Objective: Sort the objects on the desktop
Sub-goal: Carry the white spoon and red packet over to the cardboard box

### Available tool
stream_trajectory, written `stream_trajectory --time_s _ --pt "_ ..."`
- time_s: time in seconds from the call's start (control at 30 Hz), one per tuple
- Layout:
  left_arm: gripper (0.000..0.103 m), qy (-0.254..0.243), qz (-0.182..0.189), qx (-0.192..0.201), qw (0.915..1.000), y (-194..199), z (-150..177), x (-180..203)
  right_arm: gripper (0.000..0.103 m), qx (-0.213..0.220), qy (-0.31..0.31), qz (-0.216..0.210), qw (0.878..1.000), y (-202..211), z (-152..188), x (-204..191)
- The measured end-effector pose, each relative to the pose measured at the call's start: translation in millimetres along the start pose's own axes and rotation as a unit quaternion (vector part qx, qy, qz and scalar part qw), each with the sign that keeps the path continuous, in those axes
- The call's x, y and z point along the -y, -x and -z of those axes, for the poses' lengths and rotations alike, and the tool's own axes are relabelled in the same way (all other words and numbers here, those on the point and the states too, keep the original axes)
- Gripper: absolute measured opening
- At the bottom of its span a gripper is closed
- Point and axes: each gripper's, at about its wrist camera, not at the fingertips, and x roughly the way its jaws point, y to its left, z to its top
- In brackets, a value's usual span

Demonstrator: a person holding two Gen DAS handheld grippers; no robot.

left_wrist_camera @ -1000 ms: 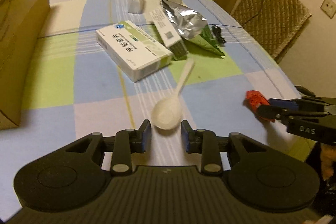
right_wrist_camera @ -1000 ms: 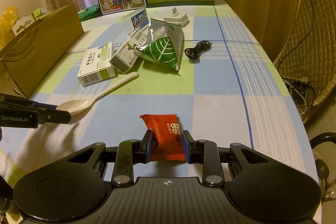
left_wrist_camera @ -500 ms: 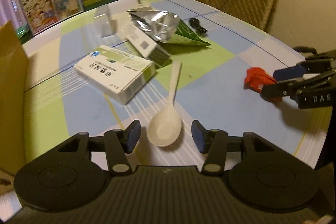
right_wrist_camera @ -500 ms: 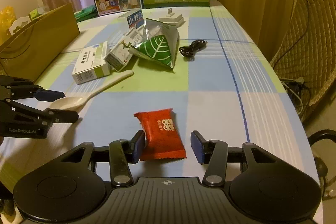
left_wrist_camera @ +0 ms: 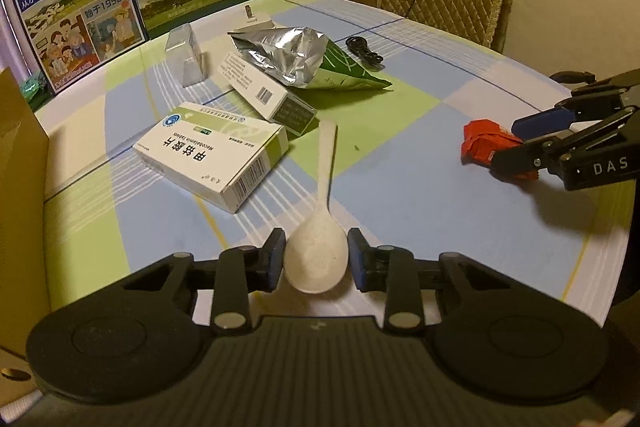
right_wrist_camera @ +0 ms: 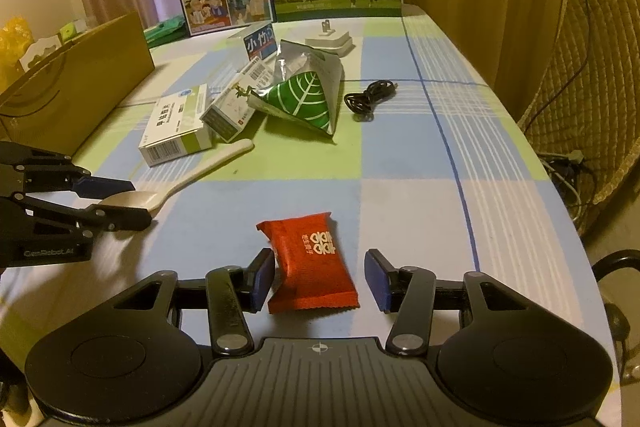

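Both grippers have spread since a second ago, letting go of what they pinched.

Left wrist view: the left gripper (left_wrist_camera: 316, 259) stands released, its pads just beside the bowl of the white spoon (left_wrist_camera: 319, 227), which lies near the medicine box (left_wrist_camera: 212, 155). Stiff, light and probably slick; the narrow handle looks like the surer hold.

Right wrist view: the right gripper (right_wrist_camera: 318, 279) is wide open around the red snack packet (right_wrist_camera: 312, 263), right of the spoon. Soft and crinkly; pinch across its middle. Only this view shows the packet's print.
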Motion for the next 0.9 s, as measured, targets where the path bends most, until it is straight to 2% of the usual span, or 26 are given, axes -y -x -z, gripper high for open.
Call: stream_trajectory --time_s 0.27,0.5,0.53,0.6,0.7,0.9 --pt "0.028 0.042 0.016 0.005 0.9990 12.4 3.9 0.1 0.048 0.003 0.025 -0.005 1.000 -5.7 -1.4 -5.1" --pt "0.028 0.068 0.020 0.005 0.9975 17.7 4.9 4.4 0.047 0.004 0.073 0.002 0.997 -13.6 -2.9 -13.9" --pt "0.028 0.070 0.021 0.005 0.9973 18.0 5.1 5.2 0.045 0.004 0.074 0.002 0.997 -13.9 -2.7 -14.6" --pt "0.028 0.073 0.020 0.004 0.9971 19.0 5.7 7.2 0.027 0.005 0.078 0.004 0.997 -13.0 -1.9 -16.5" --pt "0.028 0.074 0.019 0.004 0.9970 21.0 6.1 9.1 0.023 0.002 0.080 0.010 0.997 -10.1 -1.0 -21.6" --pt "0.028 0.080 0.010 0.012 0.9967 35.0 6.9 11.8 0.023 0.012 0.060 0.010 0.998 5.7 -1.0 -28.8"
